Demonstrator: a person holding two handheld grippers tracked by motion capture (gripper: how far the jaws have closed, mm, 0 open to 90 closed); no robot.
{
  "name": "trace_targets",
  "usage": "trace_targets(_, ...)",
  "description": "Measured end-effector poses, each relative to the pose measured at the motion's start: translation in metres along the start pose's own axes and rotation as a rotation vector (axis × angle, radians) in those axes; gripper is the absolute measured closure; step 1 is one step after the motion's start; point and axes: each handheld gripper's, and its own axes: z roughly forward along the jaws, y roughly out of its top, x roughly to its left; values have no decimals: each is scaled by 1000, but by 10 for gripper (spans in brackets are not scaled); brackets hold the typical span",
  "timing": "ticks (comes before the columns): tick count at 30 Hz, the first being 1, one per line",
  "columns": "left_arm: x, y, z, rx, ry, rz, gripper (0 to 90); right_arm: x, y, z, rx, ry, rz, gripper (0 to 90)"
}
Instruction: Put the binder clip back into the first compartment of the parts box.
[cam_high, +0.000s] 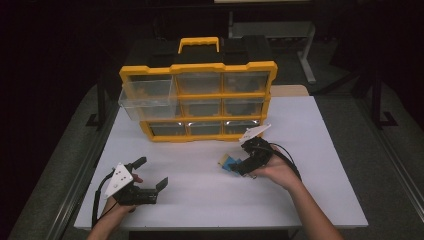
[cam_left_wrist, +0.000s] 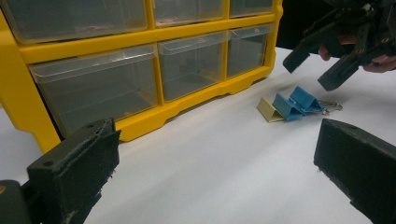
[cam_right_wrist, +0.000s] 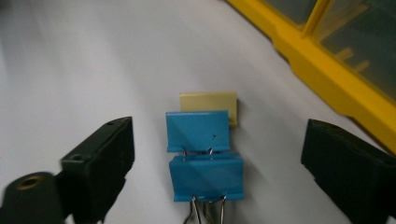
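Two black jaws of the right gripper (cam_right_wrist: 215, 172) stand wide apart in the right gripper view, one at each side of the clips, and they do not touch them. Between them lie two blue clips (cam_right_wrist: 205, 154) on the white table (cam_right_wrist: 93, 60), one behind the other (their wire handles point to the camera), and a yellow clip (cam_right_wrist: 208, 103) lies just behind the blue ones, touching or almost touching. In the high view the right gripper (cam_high: 239, 165) is low over the clips (cam_high: 228, 163), near the front of the yellow organizer (cam_high: 199, 102), which stands upright with its clear drawers; the top left drawer (cam_high: 148, 99) is pulled out. Left gripper (cam_high: 152, 172) rests on the table at the near left, well apart from the clips, its jaws wide open with nothing between them.
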Motion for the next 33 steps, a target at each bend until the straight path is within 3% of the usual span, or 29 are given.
trace_targets(11,1,0,0,-1,1,-1,0,0,-6,10,72,-8,-2,171)
trace_targets(19,0,-1,1,1,-7,-17,0,1,-11,14,93,1,-7,232)
trace_targets(33,-1,-2,1,1,-6,-1,0,3,-15,19,111,-6,-13,352)
